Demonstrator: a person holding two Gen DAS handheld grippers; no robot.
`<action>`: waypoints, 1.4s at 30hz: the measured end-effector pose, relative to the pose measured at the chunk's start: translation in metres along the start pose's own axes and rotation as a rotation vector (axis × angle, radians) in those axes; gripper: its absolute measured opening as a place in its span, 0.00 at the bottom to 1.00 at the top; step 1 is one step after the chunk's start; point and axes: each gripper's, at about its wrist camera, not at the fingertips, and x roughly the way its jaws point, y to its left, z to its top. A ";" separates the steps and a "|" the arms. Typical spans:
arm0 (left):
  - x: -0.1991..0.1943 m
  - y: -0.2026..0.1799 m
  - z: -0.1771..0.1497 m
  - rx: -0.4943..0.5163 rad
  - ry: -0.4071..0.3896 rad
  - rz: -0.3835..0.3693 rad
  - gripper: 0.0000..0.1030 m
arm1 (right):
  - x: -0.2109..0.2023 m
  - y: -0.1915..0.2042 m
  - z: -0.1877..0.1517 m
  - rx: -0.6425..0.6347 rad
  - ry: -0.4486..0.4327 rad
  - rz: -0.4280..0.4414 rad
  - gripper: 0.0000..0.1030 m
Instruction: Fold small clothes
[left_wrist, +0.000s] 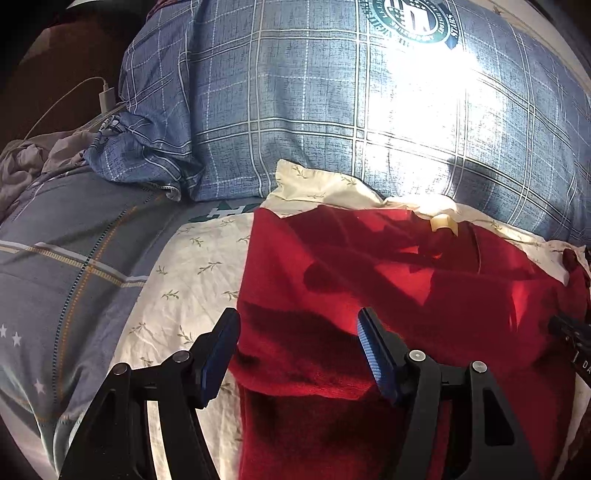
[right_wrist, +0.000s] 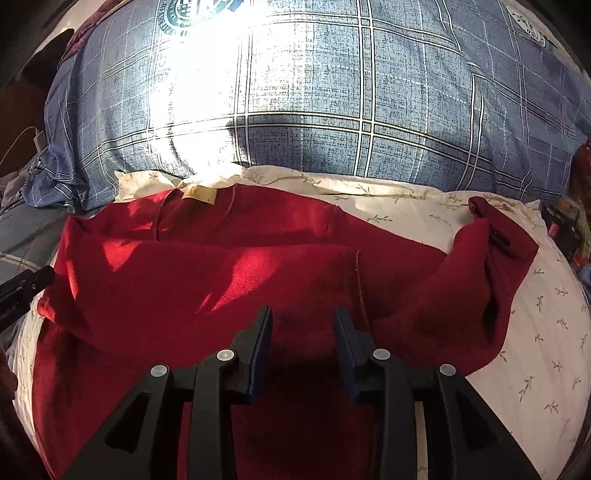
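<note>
My left gripper (left_wrist: 298, 349) is hanging low over the left edge of the red garment (left_wrist: 388, 295), tilted forward along the bed, and its jaws are spread wide with nothing between them. The left blue pad sits over the cream sheet (left_wrist: 192, 273), the right one over the red cloth. Not touching anything as far as I can see.

The garment looks like a soft fuzzy knit, kind of fleecy, deep red, lying mostly flat on that cream sheet with the little green sprig print. One pale tag (left_wrist: 441, 223) shows at the neckline on the far side, up against the big blue plaid pillow (left_wrist: 295, 110), which has a round green crest printed on it. Further left there's a grey-blue duvet (left_wrist: 74, 258) and one white charger cable (left_wrist: 105, 94).

Moving over to my right gripper (right_wrist: 303, 332): it's centred over the middle of the same red garment (right_wrist: 221, 277), also pointing forward and low, jaws parted but narrower than the left, holding nothing. From here one sleeve (right_wrist: 487, 258) flops out to the right, its cuff turned up on the sheet, and a folded layer runs across the body. Can't tell if the tips are brushing the cloth.
</note>
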 end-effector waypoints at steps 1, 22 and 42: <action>0.003 -0.001 -0.002 -0.001 0.009 -0.003 0.64 | 0.004 -0.001 0.000 0.007 0.008 0.001 0.35; 0.015 -0.021 -0.005 0.020 0.061 -0.081 0.69 | -0.019 -0.029 0.001 0.082 -0.035 0.053 0.54; 0.058 0.033 -0.008 -0.143 0.092 -0.013 0.71 | 0.031 -0.027 0.033 0.016 -0.053 -0.058 0.03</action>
